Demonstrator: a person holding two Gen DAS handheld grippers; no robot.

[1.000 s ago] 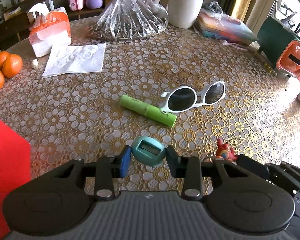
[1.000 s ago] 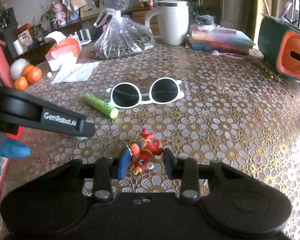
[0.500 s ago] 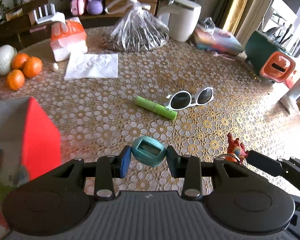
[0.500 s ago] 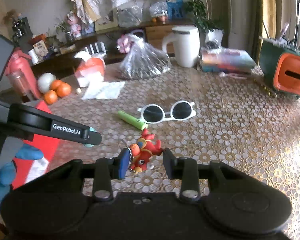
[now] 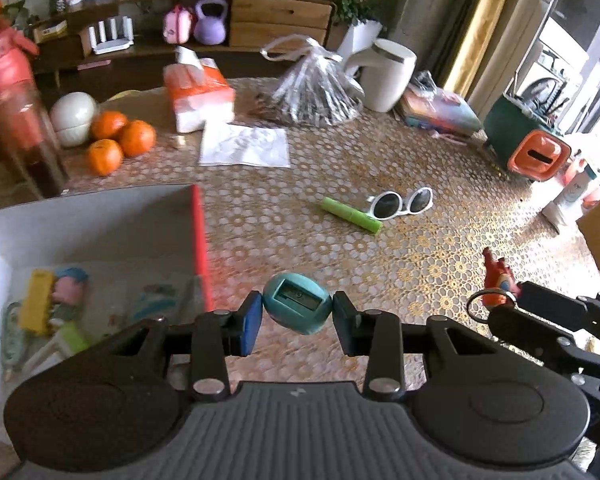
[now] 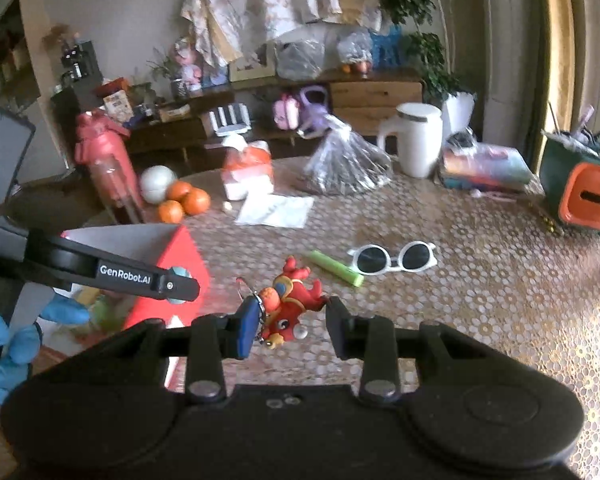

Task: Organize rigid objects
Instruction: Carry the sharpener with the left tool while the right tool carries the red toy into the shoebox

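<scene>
So the left gripper [image 5: 297, 315] has its jaws clamped on a little teal pencil sharpener [image 5: 297, 309], held up off the counter [image 5: 380, 252] just right of the red box [image 5: 199, 240] that's got a jumble of small stuff in it. The right gripper [image 6: 288, 320] has its jaws squeezed on a red dragon keychain [image 6: 290, 304], also in the air. Farther out on the counter, a green tube [image 5: 350, 215] lies touching the white sunglasses [image 5: 401, 203], with oranges [image 5: 120, 142] far left.
</scene>
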